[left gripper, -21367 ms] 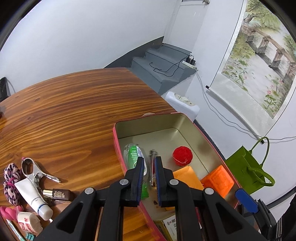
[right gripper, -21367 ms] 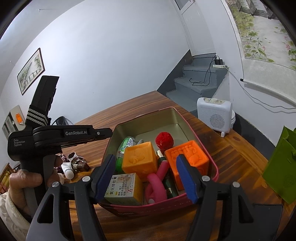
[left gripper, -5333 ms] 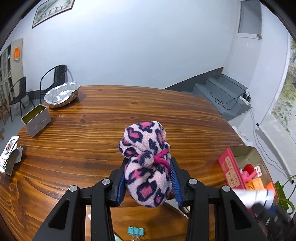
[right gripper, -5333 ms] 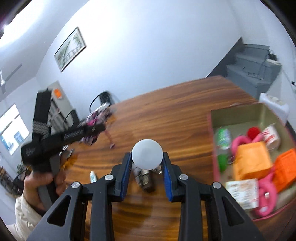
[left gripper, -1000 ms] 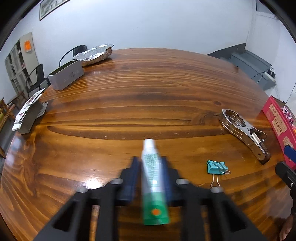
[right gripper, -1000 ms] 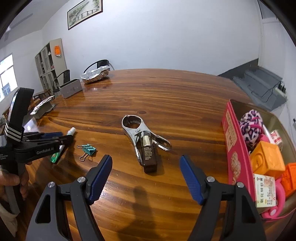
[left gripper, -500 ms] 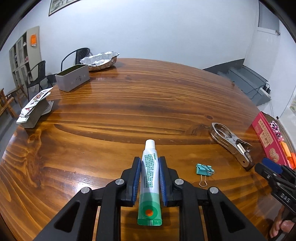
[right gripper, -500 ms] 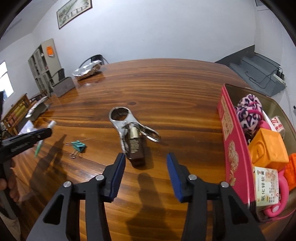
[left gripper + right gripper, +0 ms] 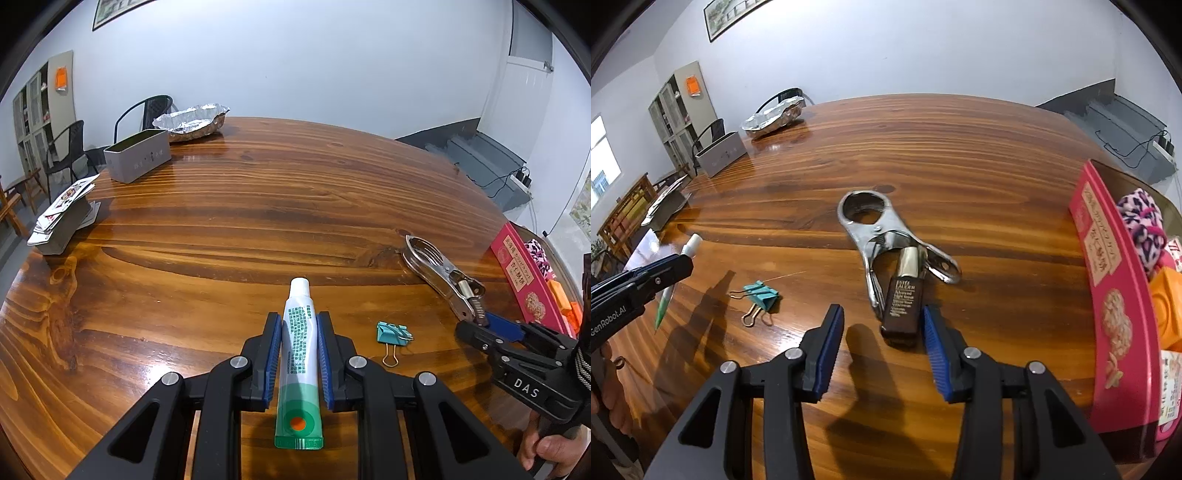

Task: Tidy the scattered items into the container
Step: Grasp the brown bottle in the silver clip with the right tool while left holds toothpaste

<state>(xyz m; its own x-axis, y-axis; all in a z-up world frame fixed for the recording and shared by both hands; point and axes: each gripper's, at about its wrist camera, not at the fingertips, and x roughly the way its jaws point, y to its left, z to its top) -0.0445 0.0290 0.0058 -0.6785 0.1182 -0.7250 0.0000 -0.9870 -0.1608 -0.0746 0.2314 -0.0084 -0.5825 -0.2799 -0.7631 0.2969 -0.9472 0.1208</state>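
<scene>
right gripper (image 9: 882, 332): jaws narrowing since before, now spread, straddling the bottle (image 9: 903, 295) lying in the clamp (image 9: 882, 236). left gripper (image 9: 295, 354): pinching the tube (image 9: 298, 354). advice: centring pads before squeezing.
</scene>
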